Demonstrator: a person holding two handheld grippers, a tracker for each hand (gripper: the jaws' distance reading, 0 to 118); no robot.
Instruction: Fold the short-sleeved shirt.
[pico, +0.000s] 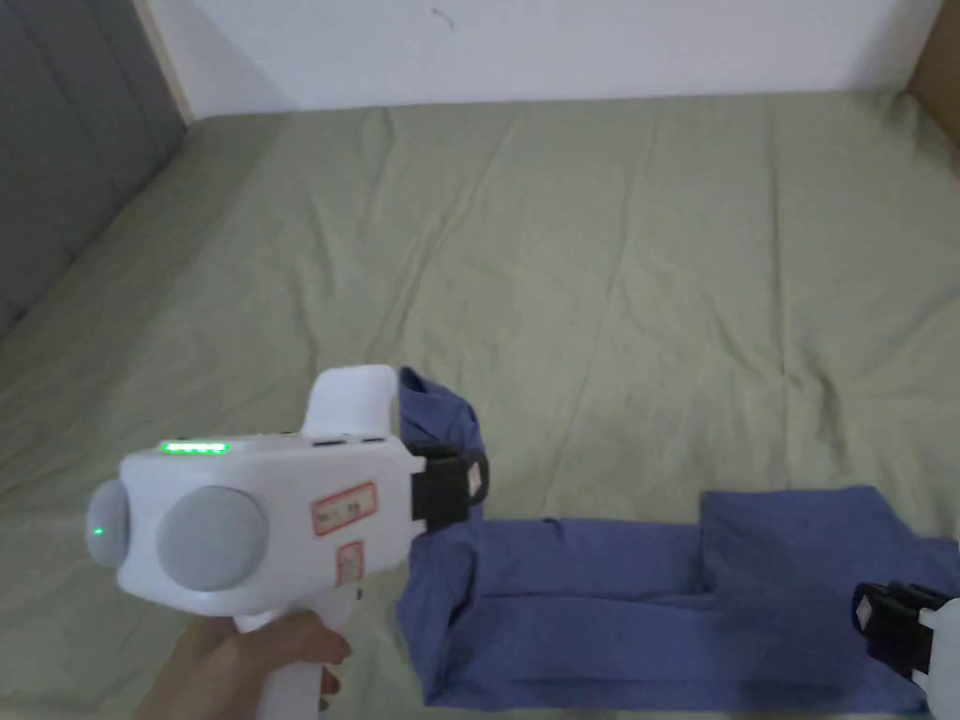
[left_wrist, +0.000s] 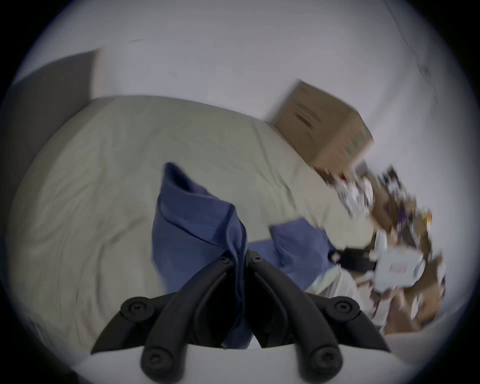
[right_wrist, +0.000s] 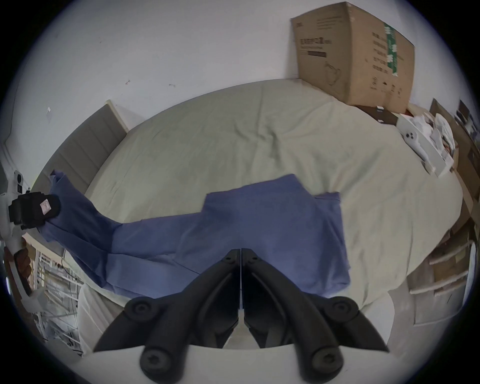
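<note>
Blue shirt (pico: 656, 600) on the green sheet (pico: 609, 281), narrowed lengthwise, one end lifted, pinched by left gripper (left_wrist: 240, 256); right gripper (right_wrist: 241, 250) pressed together empty above it; next, likely carrying that end across.

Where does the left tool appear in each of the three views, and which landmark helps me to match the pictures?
Head view: the left tool is at lower left, gripping the raised end of the blue shirt.
Left gripper view: its own jaws at bottom centre, closed on a bunch of the shirt.
Right gripper view: far off at the left edge, on the shirt's lifted end.
Shared landmark: the green bedsheet.
</note>
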